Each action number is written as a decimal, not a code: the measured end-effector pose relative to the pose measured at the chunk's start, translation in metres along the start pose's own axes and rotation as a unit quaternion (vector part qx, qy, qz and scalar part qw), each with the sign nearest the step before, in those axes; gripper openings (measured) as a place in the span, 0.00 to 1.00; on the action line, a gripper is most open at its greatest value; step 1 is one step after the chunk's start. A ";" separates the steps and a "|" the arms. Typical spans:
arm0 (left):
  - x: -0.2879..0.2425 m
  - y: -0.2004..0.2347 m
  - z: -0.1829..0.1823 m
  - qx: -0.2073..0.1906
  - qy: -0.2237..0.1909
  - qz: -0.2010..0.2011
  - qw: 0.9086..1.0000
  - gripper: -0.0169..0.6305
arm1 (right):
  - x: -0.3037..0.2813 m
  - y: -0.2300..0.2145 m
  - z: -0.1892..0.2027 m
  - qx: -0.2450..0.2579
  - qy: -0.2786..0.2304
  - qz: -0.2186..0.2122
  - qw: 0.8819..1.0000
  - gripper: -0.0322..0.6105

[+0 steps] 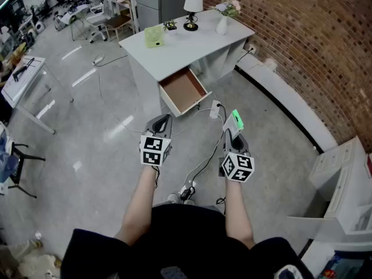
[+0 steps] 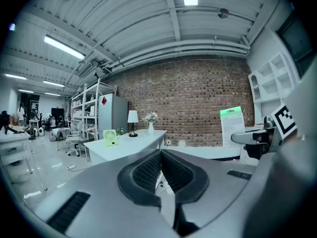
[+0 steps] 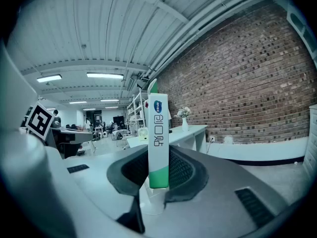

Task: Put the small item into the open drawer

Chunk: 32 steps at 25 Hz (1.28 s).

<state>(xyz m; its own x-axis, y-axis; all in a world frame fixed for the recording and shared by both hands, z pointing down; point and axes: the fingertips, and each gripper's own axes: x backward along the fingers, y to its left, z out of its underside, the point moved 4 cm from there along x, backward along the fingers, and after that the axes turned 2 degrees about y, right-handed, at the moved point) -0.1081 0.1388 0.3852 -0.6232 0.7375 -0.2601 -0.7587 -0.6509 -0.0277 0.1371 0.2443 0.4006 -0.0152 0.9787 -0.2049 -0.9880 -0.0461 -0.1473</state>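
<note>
My right gripper [image 1: 234,127] is shut on a small flat white-and-green packet [image 1: 236,119], which stands upright between the jaws [image 3: 158,143]. My left gripper [image 1: 162,122] is shut with nothing in it; its ribbed pads [image 2: 148,171] meet. Both are held over the floor, a step short of the white desk [image 1: 192,45]. The desk's wooden drawer [image 1: 183,90] is pulled open toward me and looks empty. From the left gripper view the packet [image 2: 232,127] shows at the right, and the desk [image 2: 124,147] stands ahead.
On the desk stand a lamp [image 1: 192,7], a white vase of flowers [image 1: 223,17] and a small green fan [image 1: 154,37]. A brick wall [image 1: 302,45] runs along the right. Cables and a power strip [image 1: 186,192] lie on the floor near my feet. White shelving [image 1: 343,185] stands at right.
</note>
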 end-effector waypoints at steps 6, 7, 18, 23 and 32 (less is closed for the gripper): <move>-0.003 0.000 0.004 0.000 0.001 -0.001 1.000 0.06 | -0.003 -0.001 0.004 -0.001 0.001 -0.001 1.000 0.16; -0.003 0.000 0.004 0.000 0.002 -0.001 1.000 0.06 | -0.004 -0.001 0.004 -0.001 0.001 -0.002 1.000 0.16; -0.010 0.002 0.012 0.007 0.008 0.006 1.000 0.06 | -0.006 -0.003 0.007 -0.004 0.001 0.000 1.000 0.16; -0.015 0.005 0.015 0.007 0.014 0.021 1.000 0.06 | -0.005 -0.001 0.008 -0.017 0.000 0.010 1.000 0.17; -0.025 0.024 0.024 -0.008 0.011 0.051 0.999 0.06 | -0.016 0.025 0.017 -0.022 -0.013 0.022 0.999 0.18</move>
<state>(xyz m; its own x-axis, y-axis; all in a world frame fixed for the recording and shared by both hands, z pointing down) -0.1153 0.1094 0.4137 -0.6933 0.6628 -0.2829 -0.6879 -0.7257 -0.0143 0.1103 0.2313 0.4167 -0.0632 0.9804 -0.1867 -0.9786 -0.0975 -0.1811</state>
